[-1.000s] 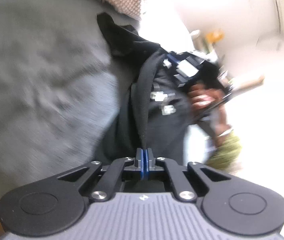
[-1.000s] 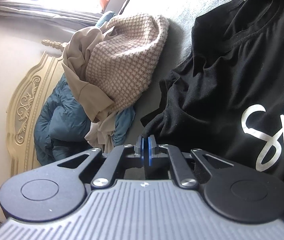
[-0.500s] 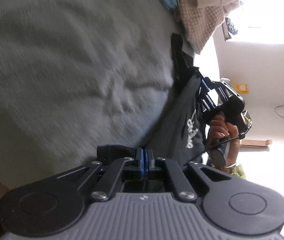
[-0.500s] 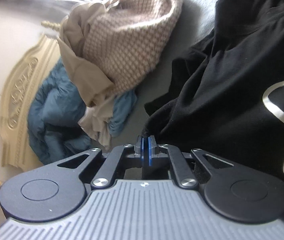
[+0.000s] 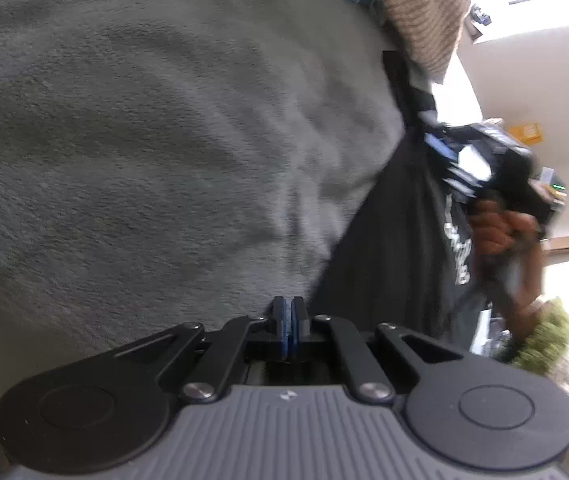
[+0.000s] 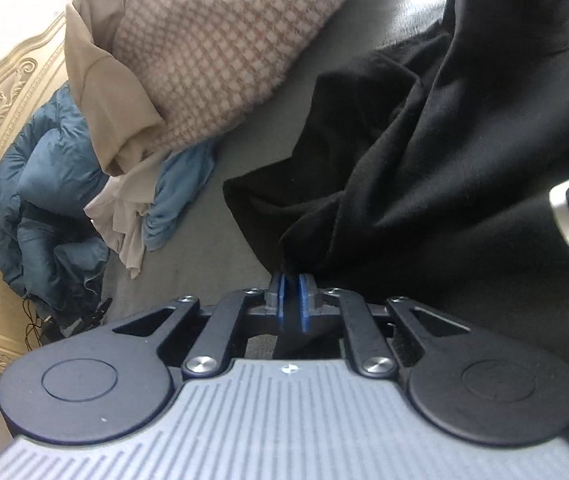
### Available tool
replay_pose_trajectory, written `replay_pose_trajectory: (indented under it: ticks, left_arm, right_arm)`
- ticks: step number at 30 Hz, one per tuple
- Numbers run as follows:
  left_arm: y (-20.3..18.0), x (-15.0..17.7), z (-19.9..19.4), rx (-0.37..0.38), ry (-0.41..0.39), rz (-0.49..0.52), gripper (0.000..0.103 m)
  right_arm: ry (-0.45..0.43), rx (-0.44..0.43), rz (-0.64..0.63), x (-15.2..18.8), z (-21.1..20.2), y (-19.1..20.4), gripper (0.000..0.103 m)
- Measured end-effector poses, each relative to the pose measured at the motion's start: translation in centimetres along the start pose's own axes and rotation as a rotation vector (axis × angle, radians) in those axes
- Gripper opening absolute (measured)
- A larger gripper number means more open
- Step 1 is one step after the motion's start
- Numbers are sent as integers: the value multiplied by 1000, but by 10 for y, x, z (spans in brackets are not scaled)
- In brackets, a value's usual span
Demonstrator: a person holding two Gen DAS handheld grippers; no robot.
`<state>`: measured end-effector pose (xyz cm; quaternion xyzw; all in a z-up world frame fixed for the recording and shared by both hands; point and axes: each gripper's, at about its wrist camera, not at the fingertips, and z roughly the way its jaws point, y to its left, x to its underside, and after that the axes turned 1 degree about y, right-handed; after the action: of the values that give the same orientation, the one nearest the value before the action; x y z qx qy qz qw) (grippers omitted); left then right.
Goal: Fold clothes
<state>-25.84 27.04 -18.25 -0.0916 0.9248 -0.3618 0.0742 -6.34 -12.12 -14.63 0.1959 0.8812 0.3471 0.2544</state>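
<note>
Lying on the grey blanket (image 5: 156,152), the black shirt (image 6: 444,168) trails a fold between the right gripper (image 6: 293,294), whose jaws are opening around it. The left gripper (image 5: 287,314) is pressed together at the shirt's edge; whether cloth is pinched, I cannot tell. A second ago both were clamped and the shirt hung higher. No containers show.

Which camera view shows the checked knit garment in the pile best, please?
The right wrist view: the checked knit garment fills its upper middle, sharp, weave visible. The left wrist view catches only a blurred strip at its top edge.
</note>
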Motion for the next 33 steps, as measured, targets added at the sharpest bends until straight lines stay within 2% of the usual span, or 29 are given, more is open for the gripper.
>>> replay_pose_trajectory:
  ticks: [1,3,4,7,8,11,13,18,22,25,28,30,33]
  left_arm:
    - [3,-1,-1,3,4,-5,4]
    - [4,-1,-5,10,3,-3,8]
    - [4,-1,-8,13,2,0,12]
    - [2,2,-16,23,5,31,25]
    - [-1,3,-18,27,12,55,26]
    - [-15,8,-21,27,45,160,32]
    - [-30,12,-15,-1,75,266,38]
    - [-58,24,-7,-82,130,530,39]
    - [-70,27,-17,-111,156,654,42]
    - [-76,20,-20,-127,146,693,45]
    - [-80,11,-11,-123,137,691,45]
    - [-79,9,1,-117,172,675,45]
    - [-76,16,15,-142,231,669,38]
  right_arm:
    - [-20,-1,-14,1,-10,3,33]
    - [-59,-2,-45,2,-34,8,49]
    - [-78,-3,-61,3,-47,10,50]
    - [-125,-20,-79,11,-92,10,52]
    - [-136,-29,-69,15,-106,8,52]
    - [-154,-57,-17,37,-155,-4,53]
    - [-154,-42,20,58,-184,-14,54]
    - [-111,41,163,116,-241,-47,54]
    - [-88,83,265,158,-271,-69,54]
    - [-97,78,310,182,-286,-78,54]
    - [-98,54,349,198,-289,-84,54]
    - [-101,34,365,204,-286,-84,54]
    - [-92,-4,336,206,-273,-78,54]
